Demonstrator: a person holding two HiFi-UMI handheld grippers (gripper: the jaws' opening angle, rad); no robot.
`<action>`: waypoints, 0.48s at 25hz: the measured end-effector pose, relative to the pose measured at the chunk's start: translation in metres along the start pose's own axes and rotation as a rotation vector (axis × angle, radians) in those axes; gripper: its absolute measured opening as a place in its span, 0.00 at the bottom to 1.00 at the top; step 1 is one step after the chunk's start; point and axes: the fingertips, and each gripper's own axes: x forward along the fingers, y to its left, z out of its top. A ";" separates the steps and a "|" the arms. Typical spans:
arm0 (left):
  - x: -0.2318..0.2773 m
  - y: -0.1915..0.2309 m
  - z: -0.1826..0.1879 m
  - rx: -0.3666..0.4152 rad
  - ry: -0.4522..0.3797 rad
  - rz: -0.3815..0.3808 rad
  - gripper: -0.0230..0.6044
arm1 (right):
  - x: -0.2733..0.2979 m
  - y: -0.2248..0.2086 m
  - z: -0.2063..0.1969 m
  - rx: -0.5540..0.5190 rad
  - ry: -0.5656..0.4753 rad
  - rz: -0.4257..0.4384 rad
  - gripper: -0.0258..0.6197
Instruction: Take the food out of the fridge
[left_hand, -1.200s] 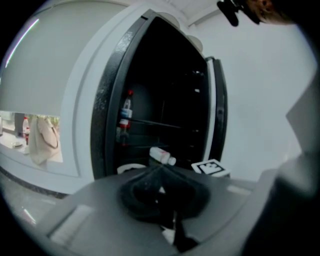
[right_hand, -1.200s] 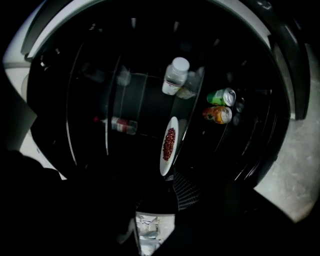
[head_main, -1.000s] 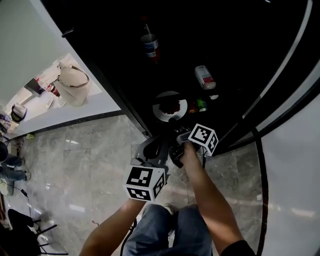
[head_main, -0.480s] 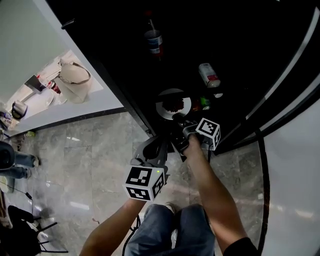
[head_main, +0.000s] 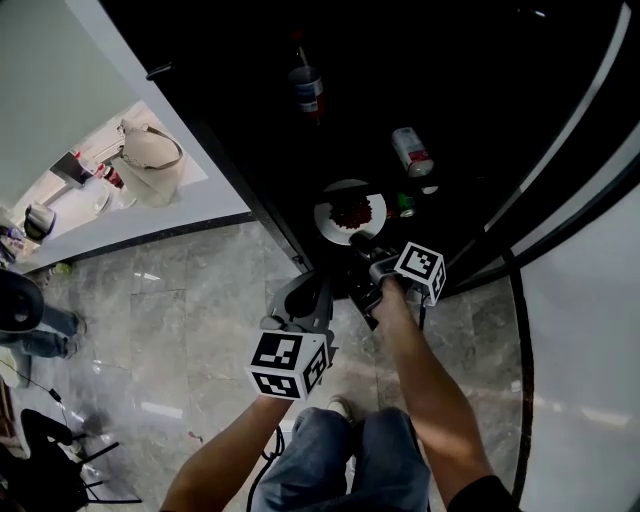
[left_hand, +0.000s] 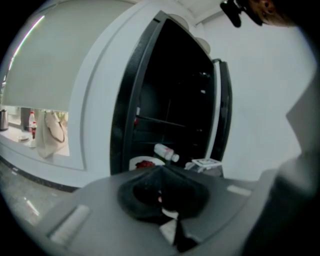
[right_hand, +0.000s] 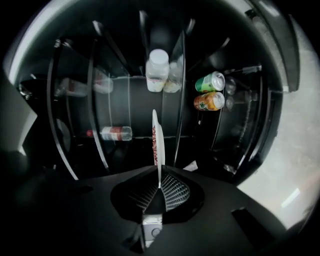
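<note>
White plate (head_main: 350, 216) with red food (head_main: 352, 212) sits on dark shelf inside fridge (head_main: 470, 90), not yet out.

Head view: right hand-held gripper (head_main: 362, 243) at plate's near rim. Left hand-held gripper (head_main: 303, 290) outside fridge, over floor (head_main: 180, 320), apart from plate.

Left gripper view: jaws together, nothing between.

Right gripper view: jaws have just been closing; pads now pinch plate rim, plate seen edge-on. Cans (right_hand: 210, 82) well apart.

Judgement: grasp made; withdrawal comes next. Keep plate level, or food may slide.
</note>
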 end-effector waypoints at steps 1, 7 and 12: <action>-0.003 -0.004 0.004 -0.001 0.002 -0.004 0.04 | -0.008 0.002 -0.003 0.004 -0.003 0.000 0.06; -0.020 -0.035 0.035 -0.001 0.011 -0.046 0.04 | -0.063 0.023 -0.023 0.033 -0.026 -0.017 0.06; -0.032 -0.062 0.069 0.003 -0.001 -0.077 0.04 | -0.115 0.054 -0.035 0.038 -0.051 -0.006 0.06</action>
